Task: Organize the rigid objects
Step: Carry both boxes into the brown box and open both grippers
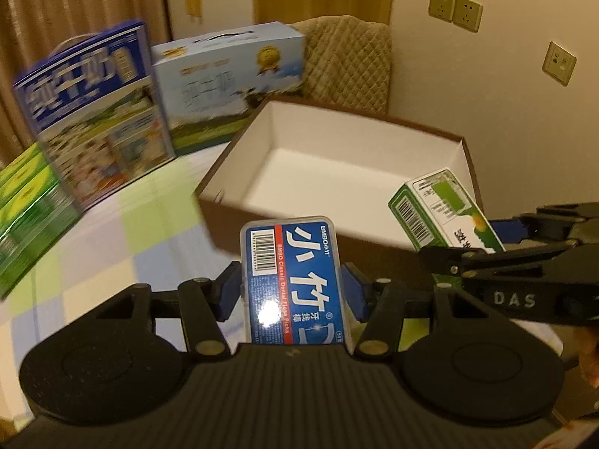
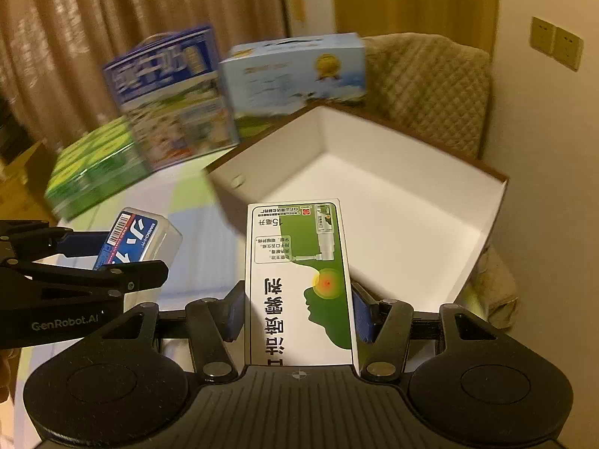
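The left gripper (image 1: 291,292) is clamped on a floss case (image 1: 294,280), blue pads pressing its two long sides, so the case's long axis runs forward along the fingers and its far end sticks out toward the tray. The right gripper (image 2: 297,310) grips a green carton (image 2: 299,284) the same way, long axis pointing ahead, its top end reaching over the near rim. Both loads are held in the air above a checked cloth (image 1: 112,232), with the two grippers just beside each other, the left one at the right one's left. Straight ahead of both lies the tray (image 1: 239,142), an open box with brown outside and white inside, turned so a corner faces the grippers. It holds nothing that I can see. The right gripper looks the nearer to it, its carton already overlapping the rim, while the floss case seems to stop just short of the near wall; the fisheye makes this hard to judge. Beyond the tray stand two milk cartons (image 1: 93,112), a green pack (image 1: 26,217) at far left, and a chair (image 1: 348,60).
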`<action>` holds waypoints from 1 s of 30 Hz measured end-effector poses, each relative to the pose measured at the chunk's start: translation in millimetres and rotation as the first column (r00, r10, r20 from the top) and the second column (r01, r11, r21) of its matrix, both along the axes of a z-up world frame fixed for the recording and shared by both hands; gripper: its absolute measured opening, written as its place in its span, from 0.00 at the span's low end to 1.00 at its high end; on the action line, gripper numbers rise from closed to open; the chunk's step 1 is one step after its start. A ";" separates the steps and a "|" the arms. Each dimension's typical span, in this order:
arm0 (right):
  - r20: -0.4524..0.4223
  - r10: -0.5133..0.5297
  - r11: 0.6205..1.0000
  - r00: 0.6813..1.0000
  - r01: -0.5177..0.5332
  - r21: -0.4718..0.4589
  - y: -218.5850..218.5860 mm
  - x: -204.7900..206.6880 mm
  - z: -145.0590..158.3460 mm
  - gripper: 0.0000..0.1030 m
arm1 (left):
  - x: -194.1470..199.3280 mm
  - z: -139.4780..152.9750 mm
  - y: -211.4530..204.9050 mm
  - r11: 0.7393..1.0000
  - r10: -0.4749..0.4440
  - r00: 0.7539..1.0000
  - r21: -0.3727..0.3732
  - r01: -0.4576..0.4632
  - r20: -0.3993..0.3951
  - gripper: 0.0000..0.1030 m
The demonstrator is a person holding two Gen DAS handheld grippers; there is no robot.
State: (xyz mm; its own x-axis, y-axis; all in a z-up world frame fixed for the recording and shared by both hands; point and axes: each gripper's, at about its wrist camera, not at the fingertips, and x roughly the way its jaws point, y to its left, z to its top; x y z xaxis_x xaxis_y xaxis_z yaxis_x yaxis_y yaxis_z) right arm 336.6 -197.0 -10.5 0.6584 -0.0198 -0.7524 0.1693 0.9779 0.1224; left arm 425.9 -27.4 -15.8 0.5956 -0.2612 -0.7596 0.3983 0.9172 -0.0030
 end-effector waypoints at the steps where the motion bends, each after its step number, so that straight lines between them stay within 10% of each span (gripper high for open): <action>1: -0.002 -0.011 1.000 1.000 0.011 0.001 -8.8 9.1 -1.4 0.51 | 11.5 -1.2 -9.4 1.000 -0.011 1.000 0.000 0.011 -0.002 0.52; 15: -0.126 -0.158 0.987 0.979 0.162 0.020 -108.9 83.2 -54.5 0.51 | 128.4 -61.5 -95.9 0.989 -0.137 0.984 0.048 0.143 -0.115 0.51; 30: -0.256 -0.164 0.986 0.953 0.168 -0.007 -125.8 114.3 -103.5 0.51 | 168.7 -112.2 -95.8 0.988 -0.131 0.960 0.049 0.147 -0.247 0.64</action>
